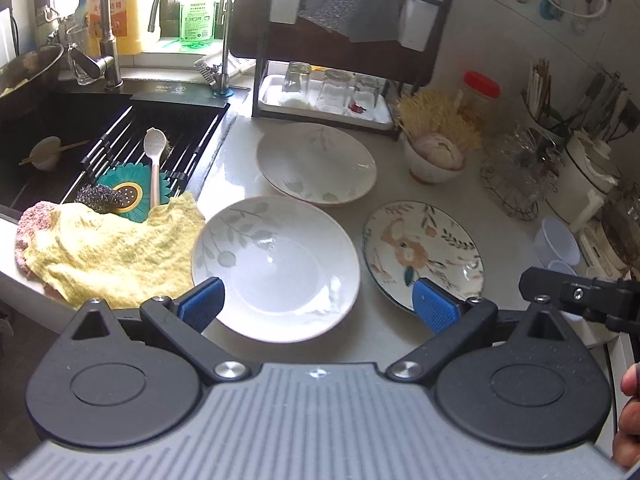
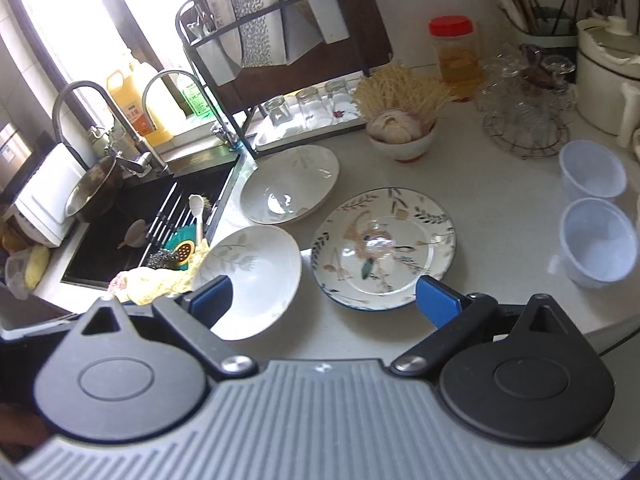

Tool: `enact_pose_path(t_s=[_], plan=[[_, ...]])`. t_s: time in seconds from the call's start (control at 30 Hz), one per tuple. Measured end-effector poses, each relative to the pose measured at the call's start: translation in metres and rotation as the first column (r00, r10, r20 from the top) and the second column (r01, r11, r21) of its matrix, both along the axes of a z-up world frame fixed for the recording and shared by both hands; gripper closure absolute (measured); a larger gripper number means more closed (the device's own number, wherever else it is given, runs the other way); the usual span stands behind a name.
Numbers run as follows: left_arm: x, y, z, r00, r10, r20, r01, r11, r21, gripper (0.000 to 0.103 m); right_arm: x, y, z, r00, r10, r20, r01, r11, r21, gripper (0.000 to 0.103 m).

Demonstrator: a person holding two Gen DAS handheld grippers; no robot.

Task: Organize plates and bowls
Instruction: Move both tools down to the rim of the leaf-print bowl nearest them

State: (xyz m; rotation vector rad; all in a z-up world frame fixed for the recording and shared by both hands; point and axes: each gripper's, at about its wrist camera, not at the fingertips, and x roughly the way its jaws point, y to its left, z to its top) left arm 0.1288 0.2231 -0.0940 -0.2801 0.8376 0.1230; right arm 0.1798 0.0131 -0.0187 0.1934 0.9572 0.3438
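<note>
Both my tongs, left gripper [image 1: 318,300] and right gripper [image 2: 324,298], gape empty over near bowl [image 1: 276,268] and floral plate [image 2: 384,248]; yellow cloth [image 1: 108,248] crowds left, bare counter [image 2: 500,184] right.

Two white bowls with pale grey-green leaf sprigs: the near bowl [image 1: 276,268] and the far bowl [image 1: 316,164]. Beside them, a white plate [image 1: 424,252] painted with peach flowers and dark green leaves, edged in dark teal. The table [image 2: 480,184] is off-white. A yellow cloth [image 1: 108,248] overlaps a pink one. In the black sink [image 1: 60,128] lies a teal flower-shaped strainer [image 1: 132,196] with a yellow centre. Each tool has blue pads [image 1: 202,304] on black arms. A clear jar [image 2: 456,54] has a red lid.
</note>
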Motion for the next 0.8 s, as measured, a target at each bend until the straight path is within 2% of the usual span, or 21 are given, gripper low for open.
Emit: enact_pose_path(t_s=[0.1,0.2,0.27,0.4,0.57,0.7,0.8], plan=[[0.016,0.029,-0.009,1.0,-0.007,-0.008,0.007,1.0,-0.018,0.001,0.013,0.019,-0.013,1.0,-0.009,-0.027,0.009,1.0,-0.008,0.004],[0.033,0.053,-0.018,0.999,-0.023,-0.022,0.023,0.999,-0.029,0.001,0.027,0.033,-0.026,0.998,-0.029,-0.062,0.029,1.0,-0.012,0.013],[0.043,0.068,-0.026,0.999,-0.038,-0.035,0.037,0.999,-0.039,0.001,0.035,0.041,-0.037,0.994,-0.053,-0.091,0.053,0.999,-0.008,0.014],[0.063,0.094,-0.042,0.995,-0.077,-0.064,0.072,0.995,-0.063,0.002,0.048,0.054,-0.06,0.982,-0.052,-0.183,0.062,0.997,0.052,0.021],[0.082,0.121,-0.064,0.986,-0.134,-0.096,0.122,0.985,-0.122,0.003,0.055,0.073,-0.083,0.967,-0.035,-0.252,0.052,0.997,0.064,0.021],[0.096,0.136,-0.081,0.976,-0.182,-0.121,0.163,0.974,-0.154,0.003,0.059,0.079,-0.101,0.951,-0.076,-0.299,0.099,0.993,0.061,0.022],[0.105,0.141,-0.093,0.963,-0.224,-0.148,0.2,0.966,-0.163,0.01,0.057,0.081,-0.115,0.944,-0.095,-0.317,0.118,0.991,0.057,0.023]])
